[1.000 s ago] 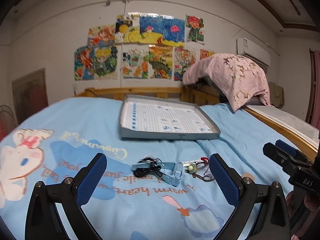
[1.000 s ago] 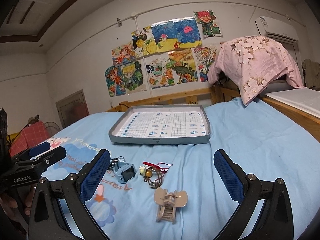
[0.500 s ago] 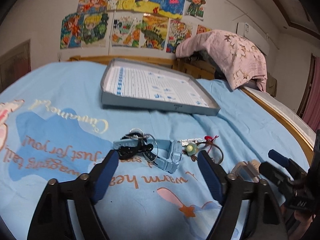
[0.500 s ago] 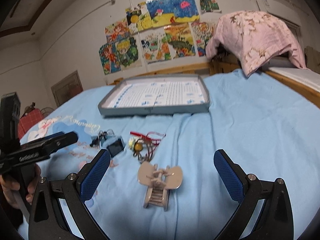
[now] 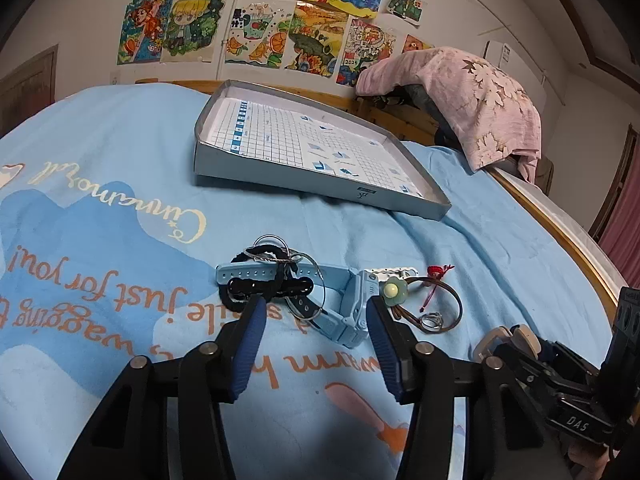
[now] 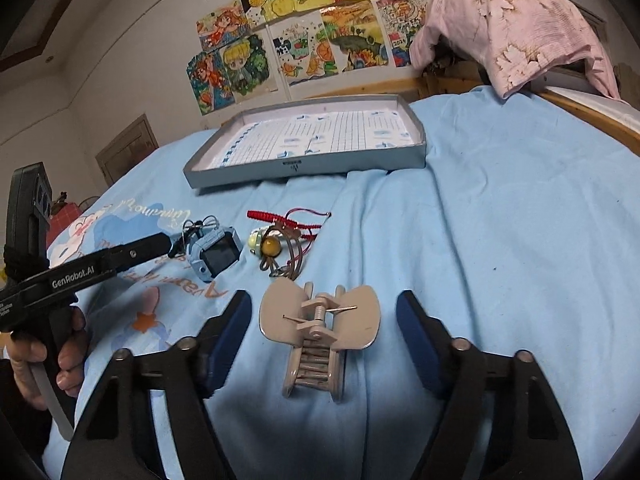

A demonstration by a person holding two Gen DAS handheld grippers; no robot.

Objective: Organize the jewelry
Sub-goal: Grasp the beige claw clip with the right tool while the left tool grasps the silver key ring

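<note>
Jewelry lay on the blue bedsheet (image 5: 480,248) before the grey tray (image 5: 280,178), while the left gripper (image 5: 312,308) straddled the watch (image 5: 344,312) and the right gripper (image 6: 324,312) straddled the hair claw (image 6: 320,320), both with jaws just closing, still apart.

Bed (image 6: 520,240) right of hair clip (image 6: 320,328) lies bare. Watch (image 5: 352,312), black cord (image 5: 264,286) and bracelets (image 5: 436,308) crowd the approach to the tray (image 5: 320,184).

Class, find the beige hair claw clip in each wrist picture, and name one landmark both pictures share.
Left wrist: hair claw clip at lower right, partly behind the right gripper.
Right wrist: low centre, between the right gripper's blue fingers.
Shared landmark: grey tray.
</note>
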